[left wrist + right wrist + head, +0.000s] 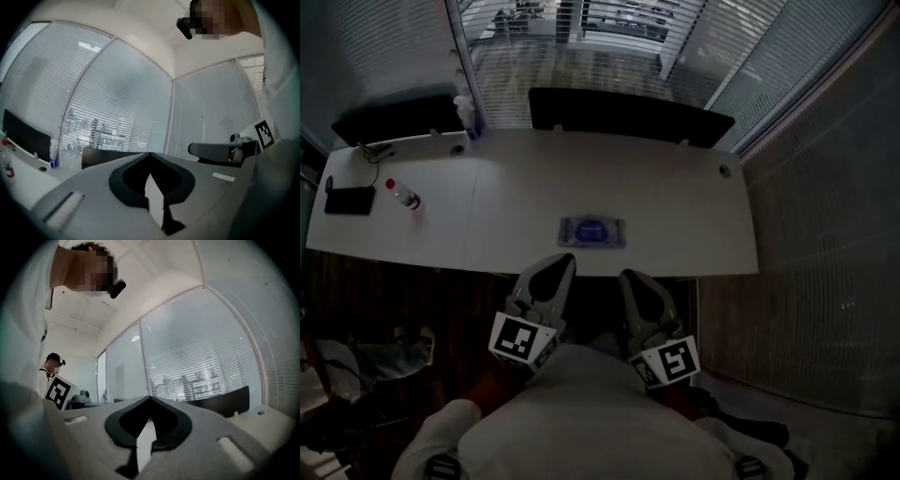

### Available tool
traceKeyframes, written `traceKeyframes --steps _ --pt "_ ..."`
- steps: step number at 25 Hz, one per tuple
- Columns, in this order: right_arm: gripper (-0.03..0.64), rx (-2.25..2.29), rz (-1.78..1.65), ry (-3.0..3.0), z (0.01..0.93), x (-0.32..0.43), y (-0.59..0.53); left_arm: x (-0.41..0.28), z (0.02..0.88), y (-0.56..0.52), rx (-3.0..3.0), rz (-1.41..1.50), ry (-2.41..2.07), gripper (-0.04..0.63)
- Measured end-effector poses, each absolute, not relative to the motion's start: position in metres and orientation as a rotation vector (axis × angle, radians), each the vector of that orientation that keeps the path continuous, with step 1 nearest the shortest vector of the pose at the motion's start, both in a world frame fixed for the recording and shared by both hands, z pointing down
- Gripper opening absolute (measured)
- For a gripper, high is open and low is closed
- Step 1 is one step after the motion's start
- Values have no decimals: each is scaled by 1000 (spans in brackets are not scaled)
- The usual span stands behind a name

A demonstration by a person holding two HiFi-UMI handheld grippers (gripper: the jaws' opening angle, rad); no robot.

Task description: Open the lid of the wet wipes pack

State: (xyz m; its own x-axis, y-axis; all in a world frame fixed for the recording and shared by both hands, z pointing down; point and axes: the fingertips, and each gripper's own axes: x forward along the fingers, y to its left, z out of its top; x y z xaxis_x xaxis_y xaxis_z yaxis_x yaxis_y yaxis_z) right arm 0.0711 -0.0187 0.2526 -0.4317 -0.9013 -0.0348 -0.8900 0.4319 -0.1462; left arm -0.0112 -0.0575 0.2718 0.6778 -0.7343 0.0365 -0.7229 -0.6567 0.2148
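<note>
In the head view, the wet wipes pack (616,232) lies flat on the white table (675,202), in the middle and near the front edge. It is a pale blue-grey rectangle, and on its top there is a darker blue oval lid (592,227), which lies flat. The left gripper (560,266) and the right gripper (632,280) are both in front of the table edge, apart from the pack. A bottle (403,195) lies far to the left.

In the left gripper view, the jaws are closed tip to tip with nothing between them.

In the right gripper view, the jaws are also closed together and hold nothing.
</note>
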Motion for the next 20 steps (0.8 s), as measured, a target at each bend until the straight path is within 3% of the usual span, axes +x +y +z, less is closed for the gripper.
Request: traceKeyframes --steps 13,20 --pt "2 -1594 -144 2642 258 98 -77 7 304 -110 2622 8 -1244 3" --pt "2 -1577 -172 2872 314 89 -117 9 372 -144 2552 294 -1211 3"
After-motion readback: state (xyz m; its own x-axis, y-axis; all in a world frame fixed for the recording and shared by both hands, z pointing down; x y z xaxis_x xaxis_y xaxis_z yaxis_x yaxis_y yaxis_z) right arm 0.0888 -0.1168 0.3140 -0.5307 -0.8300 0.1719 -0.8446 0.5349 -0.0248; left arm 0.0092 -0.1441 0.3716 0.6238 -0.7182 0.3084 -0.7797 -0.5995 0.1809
